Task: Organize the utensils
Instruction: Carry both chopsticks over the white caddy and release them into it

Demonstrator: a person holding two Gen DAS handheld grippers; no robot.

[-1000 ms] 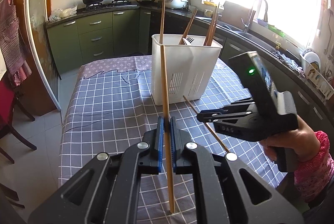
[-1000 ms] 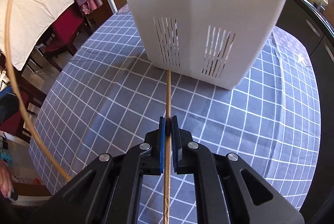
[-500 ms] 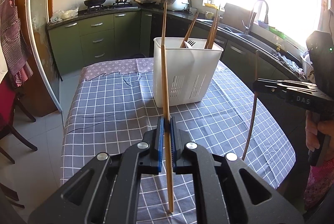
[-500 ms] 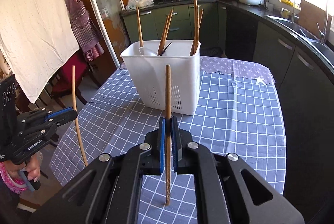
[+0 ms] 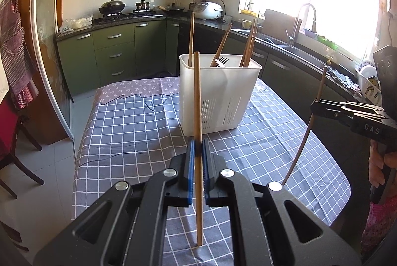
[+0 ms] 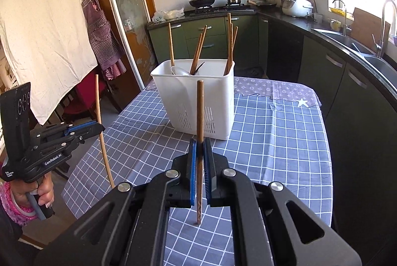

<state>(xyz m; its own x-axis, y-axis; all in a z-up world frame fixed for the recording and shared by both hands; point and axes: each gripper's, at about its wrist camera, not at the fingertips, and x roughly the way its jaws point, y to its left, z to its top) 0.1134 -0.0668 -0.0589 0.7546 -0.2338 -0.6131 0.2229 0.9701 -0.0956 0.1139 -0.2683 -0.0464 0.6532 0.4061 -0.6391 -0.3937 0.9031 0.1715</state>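
A white slotted utensil holder (image 5: 219, 97) stands on the checked tablecloth, also in the right wrist view (image 6: 198, 102). It holds several wooden chopsticks, a fork and a spoon. My left gripper (image 5: 197, 154) is shut on a light wooden chopstick (image 5: 197, 102), held upright in front of the holder. My right gripper (image 6: 200, 154) is shut on a darker wooden chopstick (image 6: 200, 112), also upright. Each gripper shows in the other's view: the right one (image 5: 313, 106) at the right, the left one (image 6: 100, 128) at the left, both above the table's near edge.
The table (image 5: 129, 122) has a blue checked cloth over a purple patterned one. Green kitchen cabinets (image 5: 111, 55), a stove with pots and a sink (image 6: 357, 50) line the walls. A red chair (image 6: 84, 97) stands left of the table.
Both grippers have lifted and pulled back from the holder. The right gripper raised its chopstick off the table beside the holder and turned it upright. Both stay shut on their chopsticks.
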